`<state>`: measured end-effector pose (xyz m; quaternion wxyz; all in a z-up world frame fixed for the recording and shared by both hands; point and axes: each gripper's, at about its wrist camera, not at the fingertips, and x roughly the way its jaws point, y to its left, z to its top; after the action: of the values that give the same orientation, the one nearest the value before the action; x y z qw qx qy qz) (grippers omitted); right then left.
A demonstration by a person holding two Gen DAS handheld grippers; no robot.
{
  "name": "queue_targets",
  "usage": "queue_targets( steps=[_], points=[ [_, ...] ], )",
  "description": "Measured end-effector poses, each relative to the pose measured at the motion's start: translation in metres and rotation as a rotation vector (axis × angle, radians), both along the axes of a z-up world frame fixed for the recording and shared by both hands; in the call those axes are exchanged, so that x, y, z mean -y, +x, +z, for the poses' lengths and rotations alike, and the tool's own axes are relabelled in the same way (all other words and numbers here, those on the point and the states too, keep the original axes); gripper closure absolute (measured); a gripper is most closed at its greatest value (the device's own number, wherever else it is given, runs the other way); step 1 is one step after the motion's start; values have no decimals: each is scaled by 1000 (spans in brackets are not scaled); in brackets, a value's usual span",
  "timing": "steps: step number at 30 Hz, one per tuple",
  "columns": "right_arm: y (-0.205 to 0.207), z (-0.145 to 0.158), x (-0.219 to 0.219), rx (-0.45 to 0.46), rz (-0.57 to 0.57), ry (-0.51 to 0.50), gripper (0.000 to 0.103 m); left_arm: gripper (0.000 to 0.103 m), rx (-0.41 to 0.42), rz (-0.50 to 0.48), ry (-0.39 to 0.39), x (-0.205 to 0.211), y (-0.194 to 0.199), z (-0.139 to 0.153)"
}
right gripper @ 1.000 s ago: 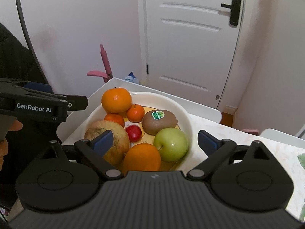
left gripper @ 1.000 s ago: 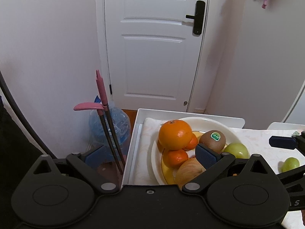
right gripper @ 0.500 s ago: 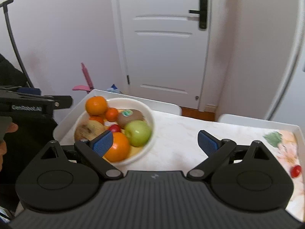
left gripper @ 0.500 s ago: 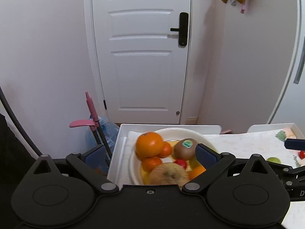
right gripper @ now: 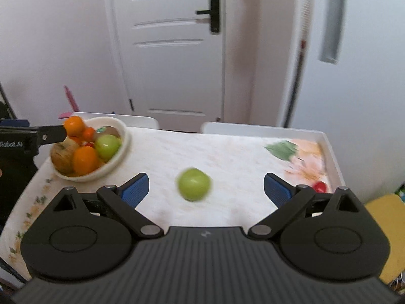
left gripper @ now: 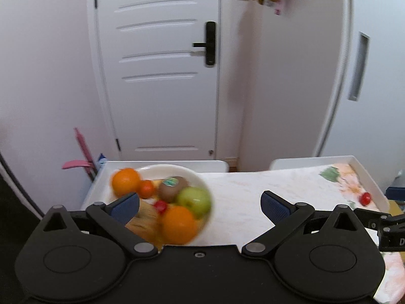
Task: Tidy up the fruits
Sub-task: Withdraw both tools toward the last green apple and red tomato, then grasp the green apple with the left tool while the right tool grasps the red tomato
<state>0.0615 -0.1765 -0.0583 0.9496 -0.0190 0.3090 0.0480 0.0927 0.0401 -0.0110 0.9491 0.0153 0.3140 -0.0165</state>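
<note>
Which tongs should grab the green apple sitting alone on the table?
Probably the right tongs. They are open and the loose green apple lies straight ahead between them. The left tongs are open too, but sit over by the bowl.

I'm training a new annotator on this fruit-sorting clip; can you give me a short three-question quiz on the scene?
1. True or false: the right hand-held gripper is shut on a fruit.
2. Multiple choice: the loose green apple lies A) in the bowl, B) on the tablecloth, C) on the floor.
3. Fill in: the small fruit near the table's right edge is ____ in colour.

Key: 1 false, since both the right and the left hand-held gripper are open and empty. 2 B. 3 red.
</note>
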Motion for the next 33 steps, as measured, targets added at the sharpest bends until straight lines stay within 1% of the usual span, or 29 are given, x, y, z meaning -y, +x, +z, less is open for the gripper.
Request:
queue_targets(
  steps=[6, 10, 16, 23, 29, 31, 33],
  points=[
    [-5, -9, 51, -10, -88, 24, 0, 0, -18, -54, -13, 46, -1, -14],
    [-2, -19, 76, -21, -137, 42, 0, 0, -38, -105, -20, 72, 9, -29],
    [11, -40, 96, -36, -203, 77, 0, 0, -59, -196, 13, 106, 30, -54],
    [35, -67, 105, -46, -287, 107, 0, 2, -106, -283, 37, 125, 60, -84],
    [56, -86, 108, -37, -388, 111, 0, 10, -157, -359, 68, 136, 78, -108],
    [61, -91, 108, -35, -427, 107, 0, 20, -175, -377, 66, 138, 83, -114],
    [66, -97, 107, -38, -470, 91, 1, 25, -196, -389, 62, 139, 88, -120]
  ],
)
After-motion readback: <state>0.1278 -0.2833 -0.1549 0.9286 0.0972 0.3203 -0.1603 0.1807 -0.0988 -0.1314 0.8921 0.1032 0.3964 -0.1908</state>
